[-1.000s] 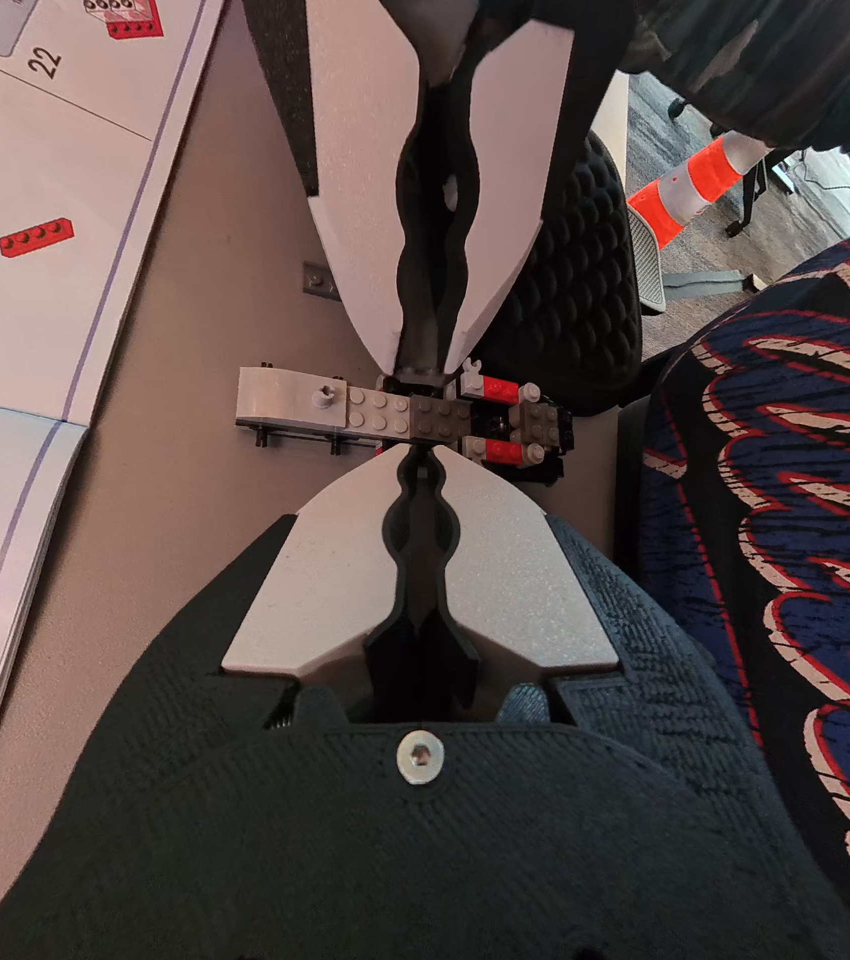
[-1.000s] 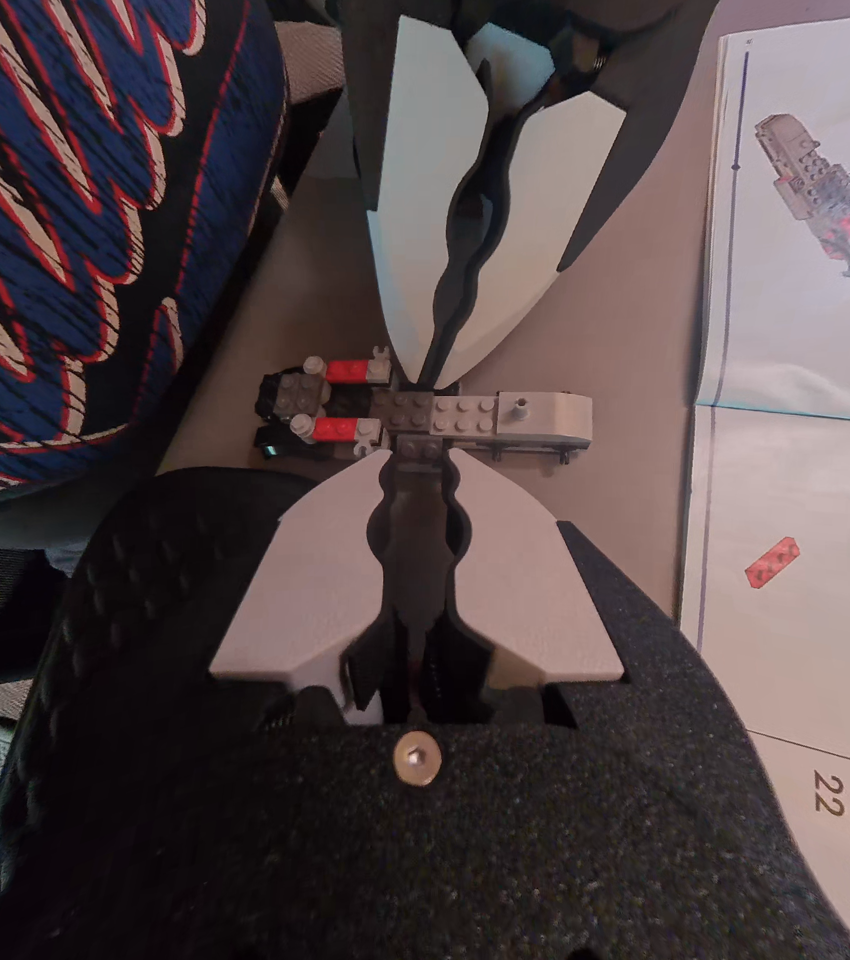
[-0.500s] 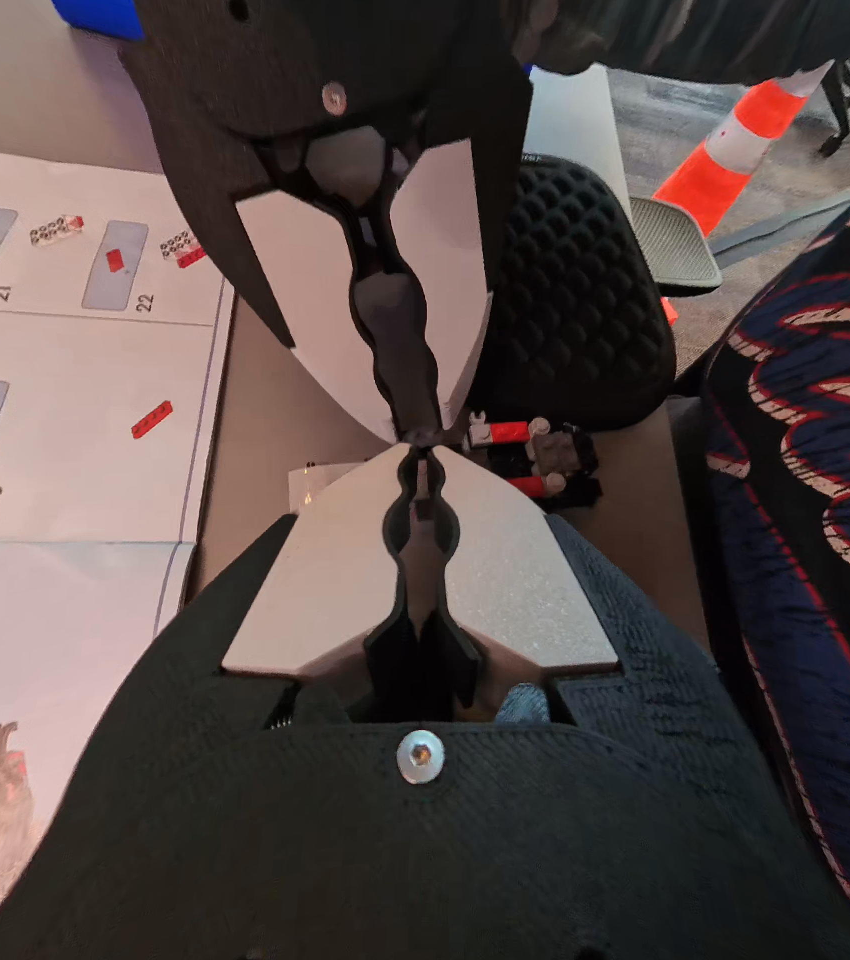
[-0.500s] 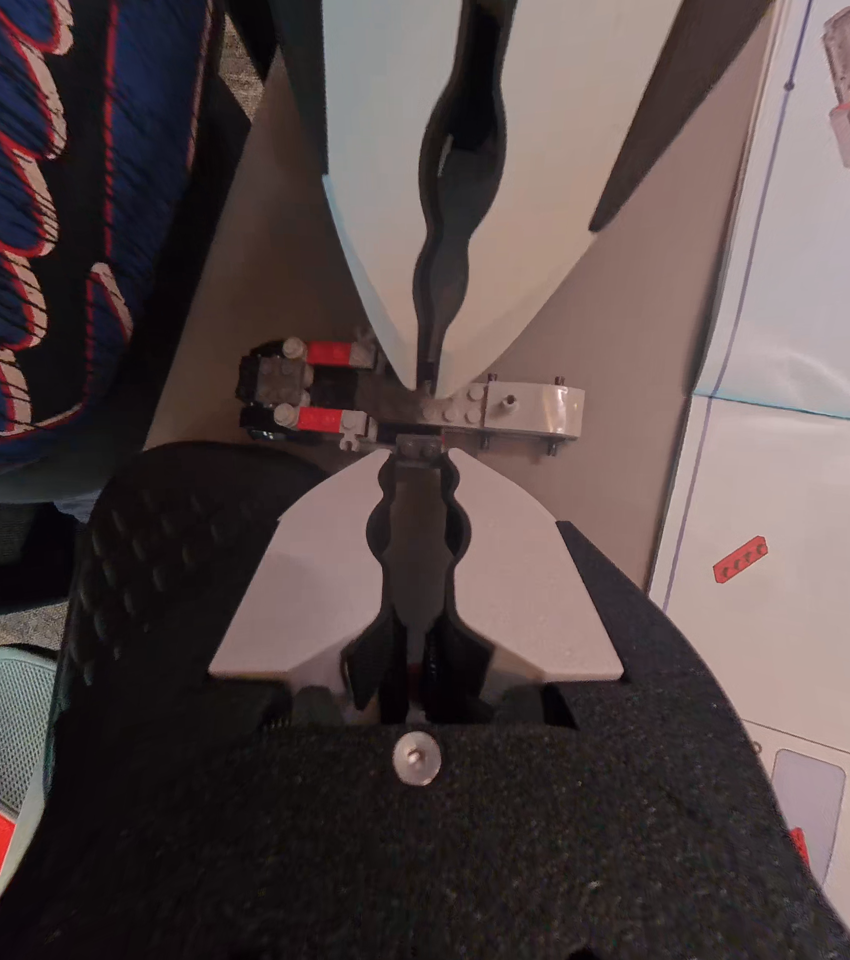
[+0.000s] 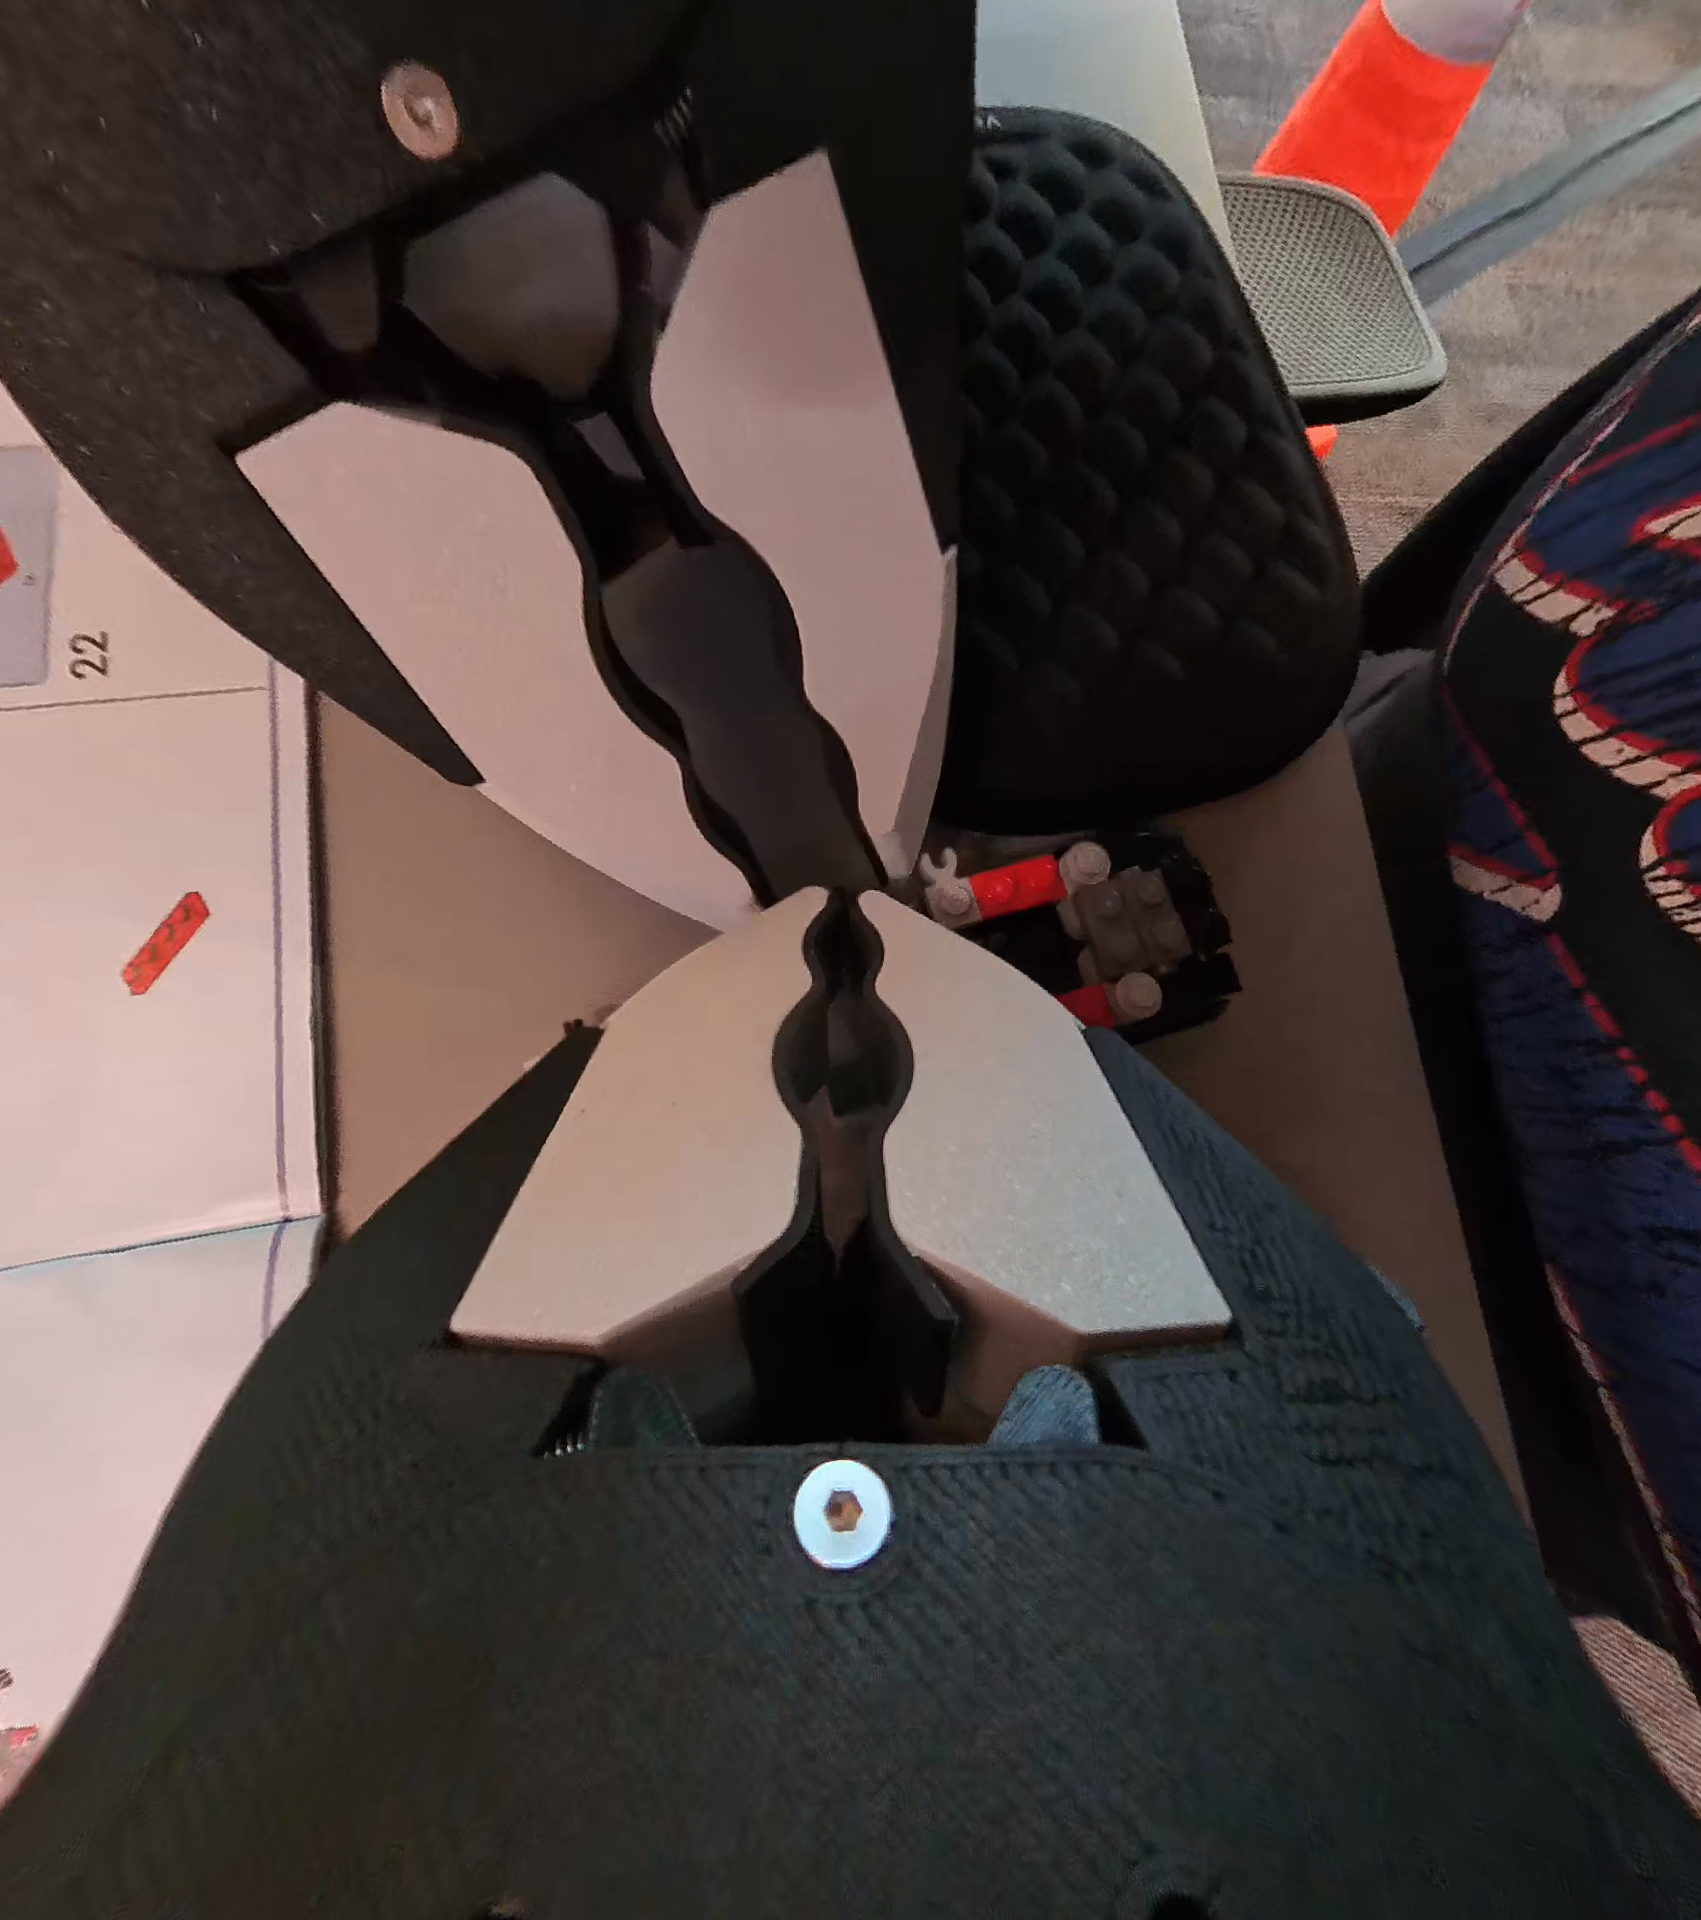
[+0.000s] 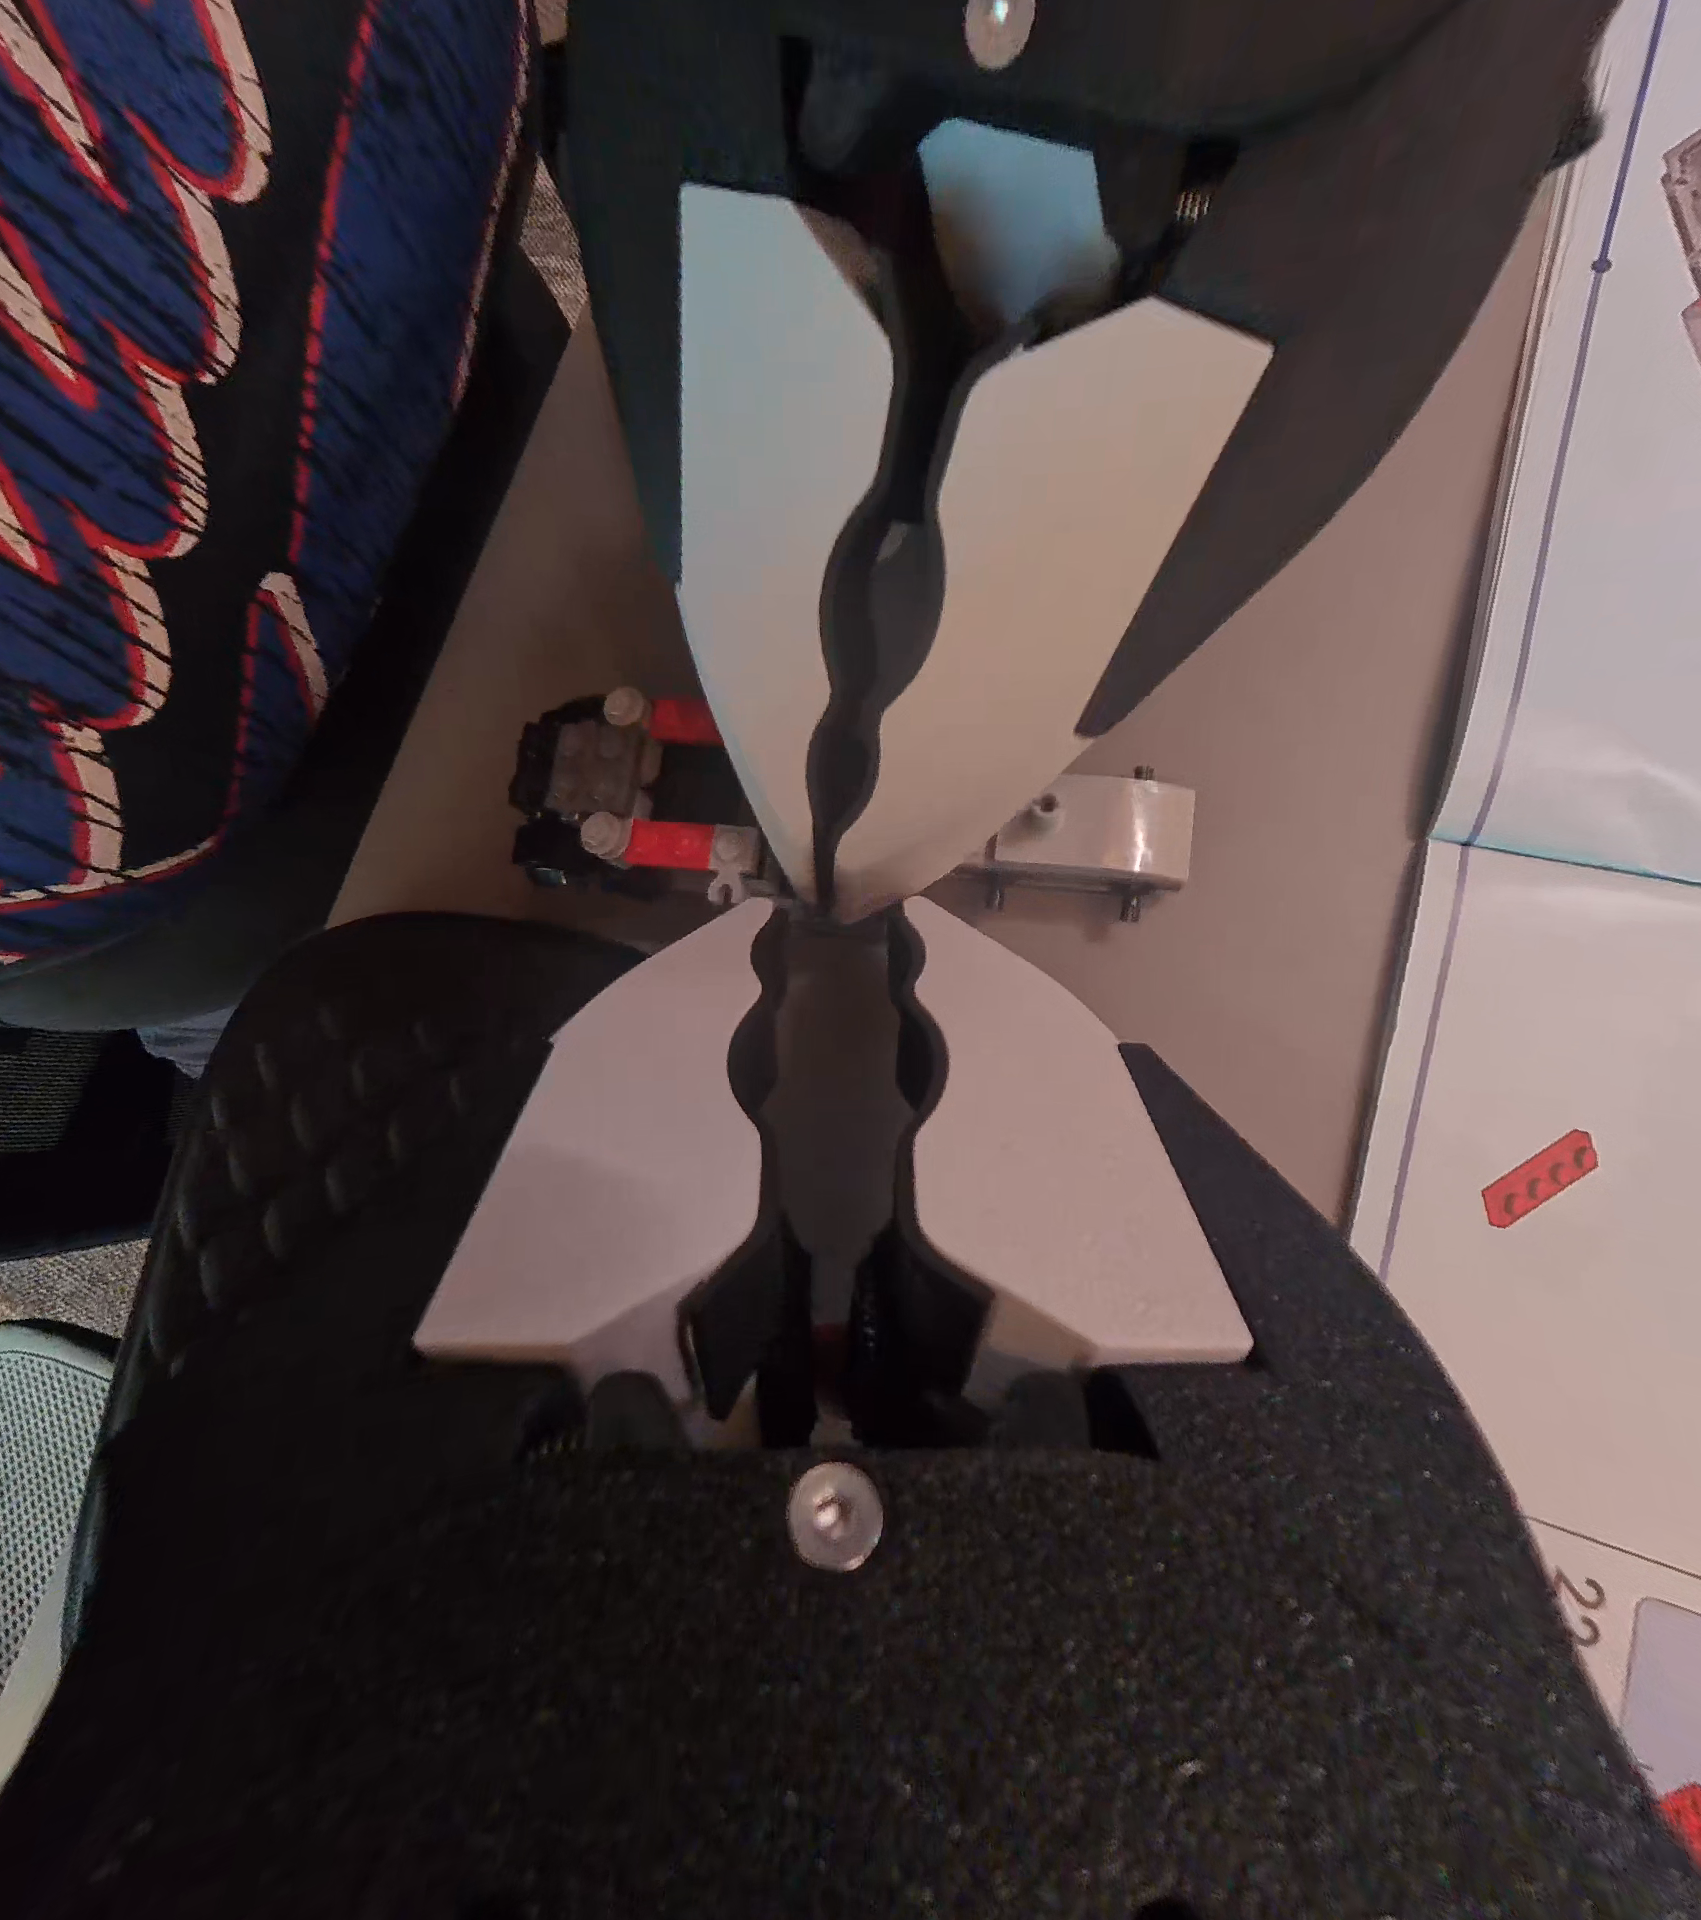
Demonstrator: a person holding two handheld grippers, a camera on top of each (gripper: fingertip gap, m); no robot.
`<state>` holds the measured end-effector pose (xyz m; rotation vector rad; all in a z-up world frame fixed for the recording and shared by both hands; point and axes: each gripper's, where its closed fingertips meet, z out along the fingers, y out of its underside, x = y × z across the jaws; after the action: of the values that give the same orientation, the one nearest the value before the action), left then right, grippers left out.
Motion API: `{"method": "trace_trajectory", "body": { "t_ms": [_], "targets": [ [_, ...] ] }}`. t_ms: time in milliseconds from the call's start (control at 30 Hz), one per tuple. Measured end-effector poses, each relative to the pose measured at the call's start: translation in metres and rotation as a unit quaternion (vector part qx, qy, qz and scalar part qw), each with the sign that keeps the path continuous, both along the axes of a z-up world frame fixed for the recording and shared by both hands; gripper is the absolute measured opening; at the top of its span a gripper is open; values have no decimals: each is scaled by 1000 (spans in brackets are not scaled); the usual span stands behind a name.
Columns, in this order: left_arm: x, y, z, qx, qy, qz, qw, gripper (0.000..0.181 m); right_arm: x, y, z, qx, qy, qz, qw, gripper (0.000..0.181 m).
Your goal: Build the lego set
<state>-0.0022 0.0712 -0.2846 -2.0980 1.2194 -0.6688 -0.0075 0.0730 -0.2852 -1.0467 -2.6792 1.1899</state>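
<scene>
Between the two grippers, tip to tip over the tan table (image 6: 472, 727), the lego model (image 6: 638, 805) lies crosswise, its red-and-black end toward the person's patterned shirt (image 6: 98, 416), its pale grey end toward the instruction booklet (image 6: 1604, 1039). Left gripper (image 5: 841, 920) and right gripper (image 6: 830, 925) both pinch its middle with jaws nearly closed, hiding that section.

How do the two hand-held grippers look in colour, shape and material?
Both look alike. The left gripper has a black, rough-textured body, one silver hex screw and two pale grey, pointed fingers with wavy black inner edges. The right gripper has the same build. No cables or sleeves are visible.
</scene>
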Motion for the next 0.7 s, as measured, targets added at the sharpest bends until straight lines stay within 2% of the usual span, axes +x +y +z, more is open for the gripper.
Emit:
{"method": "trace_trajectory", "body": {
  "t_ms": [33, 167, 300, 467, 600, 700],
  "targets": [
    [0, -1, 0, -8, -1, -1, 1000, 1, 0, 0, 1, -5, 1, 0, 1000, 18],
    [-1, -5, -2, -32, -7, 0, 999, 1, 1, 0, -4, -14, -2, -7, 1000, 22],
    [-4, -8, -9, -41, 12, -7, 999, 1, -3, 5, -1, -33, 7, -45, 998, 20],
    [-8, -7, 4, -37, -10, 1, 999, 1, 3, 1, -10, -9, -2, -39, 999, 21],
    [-19, -7, 26, -20, -37, 37, 998, 3, 6, 1, -6, -21, 35, -39, 998, 22],
    [-32, -12, 27, -31, -36, 90, 995, 10, 5, -1, -9, -7, 72, -33, 997, 25]
  ]
}}
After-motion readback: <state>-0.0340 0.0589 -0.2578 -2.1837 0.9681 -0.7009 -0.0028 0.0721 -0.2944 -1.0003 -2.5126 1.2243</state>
